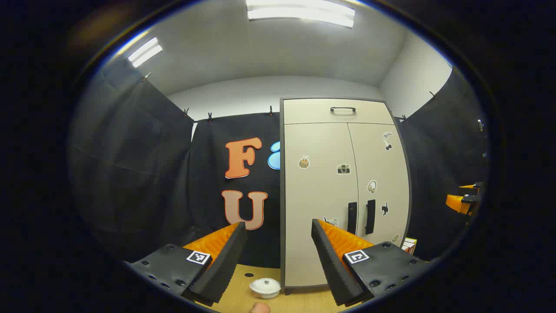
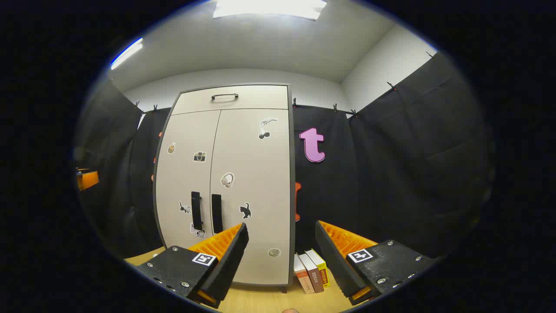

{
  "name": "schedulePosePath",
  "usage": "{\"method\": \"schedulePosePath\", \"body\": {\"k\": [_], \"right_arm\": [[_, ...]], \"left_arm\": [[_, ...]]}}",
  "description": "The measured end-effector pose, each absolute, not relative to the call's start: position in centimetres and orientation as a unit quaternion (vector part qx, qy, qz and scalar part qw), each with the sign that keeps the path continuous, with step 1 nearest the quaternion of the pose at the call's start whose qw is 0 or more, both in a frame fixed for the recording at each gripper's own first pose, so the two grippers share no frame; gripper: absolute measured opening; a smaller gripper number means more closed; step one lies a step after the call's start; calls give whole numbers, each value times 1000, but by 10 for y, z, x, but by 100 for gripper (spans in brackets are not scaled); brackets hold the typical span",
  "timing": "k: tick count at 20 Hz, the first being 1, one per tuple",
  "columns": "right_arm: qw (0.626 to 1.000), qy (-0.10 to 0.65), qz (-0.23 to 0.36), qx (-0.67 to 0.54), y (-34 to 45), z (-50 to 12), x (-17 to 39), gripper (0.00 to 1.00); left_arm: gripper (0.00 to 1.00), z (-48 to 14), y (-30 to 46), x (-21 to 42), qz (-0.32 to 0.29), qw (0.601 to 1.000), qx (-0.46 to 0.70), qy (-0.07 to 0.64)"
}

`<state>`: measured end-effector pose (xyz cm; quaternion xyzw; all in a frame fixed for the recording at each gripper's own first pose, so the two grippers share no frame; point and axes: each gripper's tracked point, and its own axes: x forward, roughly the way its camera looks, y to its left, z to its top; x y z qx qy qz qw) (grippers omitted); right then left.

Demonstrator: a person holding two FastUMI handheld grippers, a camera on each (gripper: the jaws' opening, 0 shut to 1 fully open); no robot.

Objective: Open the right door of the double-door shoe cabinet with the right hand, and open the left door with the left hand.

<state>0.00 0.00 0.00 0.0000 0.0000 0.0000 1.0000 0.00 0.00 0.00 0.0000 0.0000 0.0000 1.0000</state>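
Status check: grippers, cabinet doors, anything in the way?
Left gripper open, right gripper open, both short of the cabinet. Both doors shut, handles untouched. Nothing blocking the doors.

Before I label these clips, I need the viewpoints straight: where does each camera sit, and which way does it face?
Left gripper view: rides the left gripper, facing the closed cream double-door shoe cabinet; own open jaws at bottom, white lidded ceramic pot between them.
Right gripper view: rides the right gripper, facing the same cabinet; own open jaws at bottom, upright books between them.
Shared: the cabinet, both black door handles, its stickers, and each view catches the other gripper at its edge.
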Motion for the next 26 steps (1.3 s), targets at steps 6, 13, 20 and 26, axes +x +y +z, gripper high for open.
{"method": "schedulePosePath", "body": {"k": [6,13,20,26], "right_arm": [[1000,4,-1,1,-3,-5,2,94],[1000,1,-3,3,-7,-2,2,94],[1000,6,-5,4,-9,-6,2,94],[1000,7,0,1,4,-6,6,94]], "left_arm": [[95,0,-2,3,0,1000,3,2],[96,3,-5,3,0,1000,8,1],[96,2,-6,4,-2,1000,7,4],[96,-3,-3,3,-4,1000,3,8]]}}
